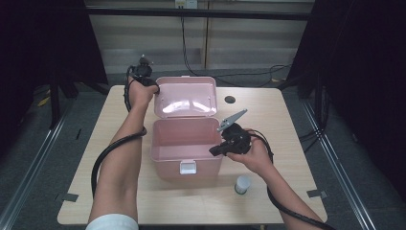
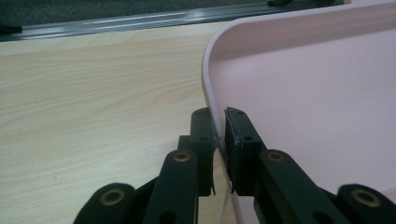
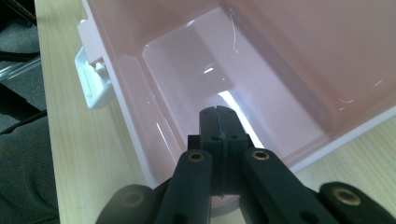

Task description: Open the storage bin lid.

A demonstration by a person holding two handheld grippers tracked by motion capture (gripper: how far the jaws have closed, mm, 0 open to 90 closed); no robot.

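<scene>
Lid (image 2: pixel 303 93): thin, stiff, probably slippery plastic; your left tool (image 2: pixel 219 140) pinches its rim.
Right tool (image 3: pixel 218 135): closed, empty, above the pink box (image 3: pixel 140 93).

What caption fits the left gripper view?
Left gripper pinching the rim of the pink box's open lid above the wooden table.
</scene>
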